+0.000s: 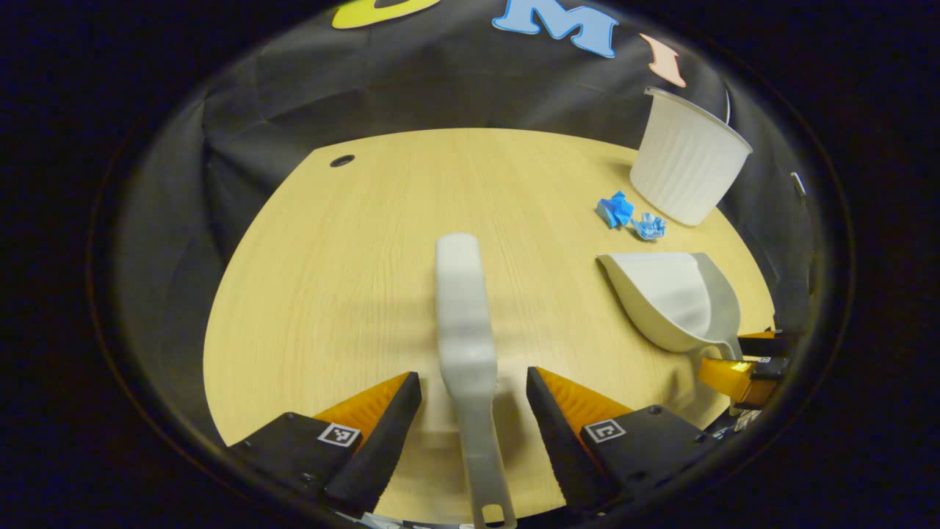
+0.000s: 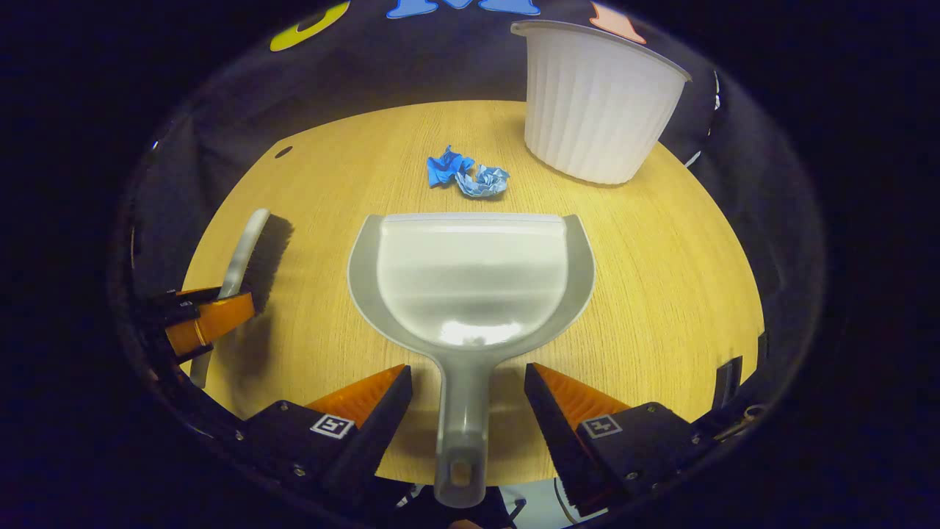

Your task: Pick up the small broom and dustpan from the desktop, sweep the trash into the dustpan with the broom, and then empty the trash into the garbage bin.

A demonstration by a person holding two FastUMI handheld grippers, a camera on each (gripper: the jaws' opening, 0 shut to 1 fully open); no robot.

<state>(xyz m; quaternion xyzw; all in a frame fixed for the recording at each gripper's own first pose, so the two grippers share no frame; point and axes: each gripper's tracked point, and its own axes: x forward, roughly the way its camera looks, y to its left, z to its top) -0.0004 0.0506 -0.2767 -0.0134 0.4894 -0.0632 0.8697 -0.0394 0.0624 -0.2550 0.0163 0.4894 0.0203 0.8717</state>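
- Your left gripper [image 1: 474,397] stands wide open, broom [image 1: 464,323] handle lying between its fingers, untouched.
- Your right gripper [image 2: 468,393] gapes too, straddling the dustpan [image 2: 470,279] handle.
- Trash [image 2: 466,176] lies just beyond the pan; bin [image 2: 598,103] far right.

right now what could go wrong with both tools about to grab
1. The left tool and right tool are open, fingers clear of the broom and dustpan handles; an off-centre close may twist those narrow handles.
2. The paper scraps lie just past the dustpan lip, so nudging it forward could scatter them.
3. The bin stands near and might tip.
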